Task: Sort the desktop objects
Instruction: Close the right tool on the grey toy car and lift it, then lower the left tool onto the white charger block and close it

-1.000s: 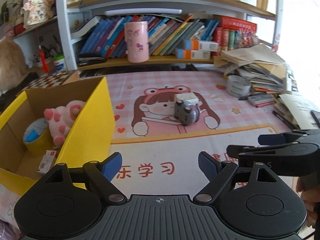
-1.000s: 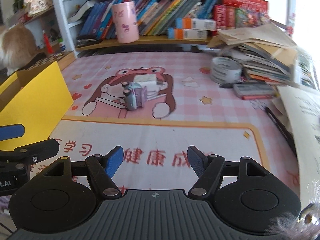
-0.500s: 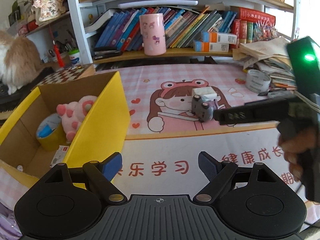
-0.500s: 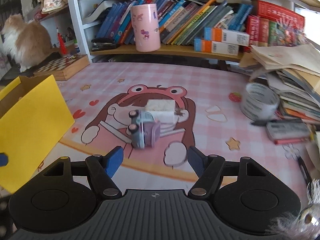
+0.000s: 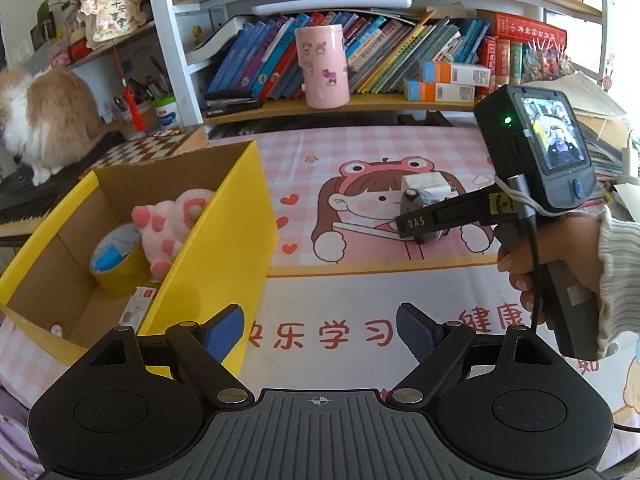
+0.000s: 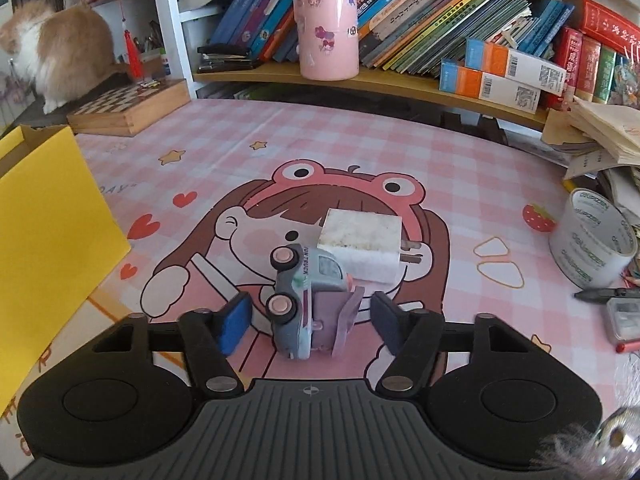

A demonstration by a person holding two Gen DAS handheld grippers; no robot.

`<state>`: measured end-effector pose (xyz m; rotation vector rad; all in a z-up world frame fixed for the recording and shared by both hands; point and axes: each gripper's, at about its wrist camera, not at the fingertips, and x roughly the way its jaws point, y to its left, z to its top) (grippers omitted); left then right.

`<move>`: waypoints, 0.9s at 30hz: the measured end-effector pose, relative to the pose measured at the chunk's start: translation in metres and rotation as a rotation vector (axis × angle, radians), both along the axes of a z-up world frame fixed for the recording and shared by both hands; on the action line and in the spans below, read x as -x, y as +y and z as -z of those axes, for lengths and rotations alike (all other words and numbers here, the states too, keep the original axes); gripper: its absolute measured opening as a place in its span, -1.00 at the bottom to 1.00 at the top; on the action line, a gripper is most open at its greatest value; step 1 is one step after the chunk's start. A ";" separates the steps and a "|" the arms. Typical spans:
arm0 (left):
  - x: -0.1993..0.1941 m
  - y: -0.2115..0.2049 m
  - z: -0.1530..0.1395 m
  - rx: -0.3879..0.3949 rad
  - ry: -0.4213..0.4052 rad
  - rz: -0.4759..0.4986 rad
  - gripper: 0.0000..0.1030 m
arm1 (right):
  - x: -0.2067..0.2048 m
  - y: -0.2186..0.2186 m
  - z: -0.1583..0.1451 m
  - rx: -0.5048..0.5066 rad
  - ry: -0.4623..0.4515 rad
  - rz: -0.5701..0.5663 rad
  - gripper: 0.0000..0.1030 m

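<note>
A small grey-and-purple toy truck (image 6: 304,304) lies on its side on the pink cartoon desk mat (image 6: 460,152). A white plug-in charger (image 6: 362,244) touches its far side. My right gripper (image 6: 310,322) straddles the truck, and its jaws are closing. A small gap still shows between each blue pad and the truck. In the left wrist view the right gripper (image 5: 412,226) hides most of the truck (image 5: 412,197). My left gripper (image 5: 320,332) hangs open and empty beside the yellow cardboard box (image 5: 224,240). The box holds a pink plush (image 5: 172,220) and a yellow tape roll (image 5: 116,264).
A grey tape roll (image 6: 592,240), pens and stacked papers sit at the right. A pink cup (image 6: 326,24) and books fill the shelf behind. At the back left are a wooden chessboard box (image 6: 128,104) and a cat (image 6: 52,40). A hand (image 5: 552,256) grips the right tool.
My right gripper has moved forward and down over the mat to the toy truck, and its jaws have narrowed around it. The left gripper stays in place, still open.
</note>
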<state>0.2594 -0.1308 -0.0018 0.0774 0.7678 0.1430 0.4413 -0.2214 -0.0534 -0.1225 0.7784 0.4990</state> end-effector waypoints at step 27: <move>-0.151 -0.048 0.032 0.094 -0.037 0.196 0.67 | 0.036 -0.147 -0.046 -0.083 -0.034 0.319 -0.18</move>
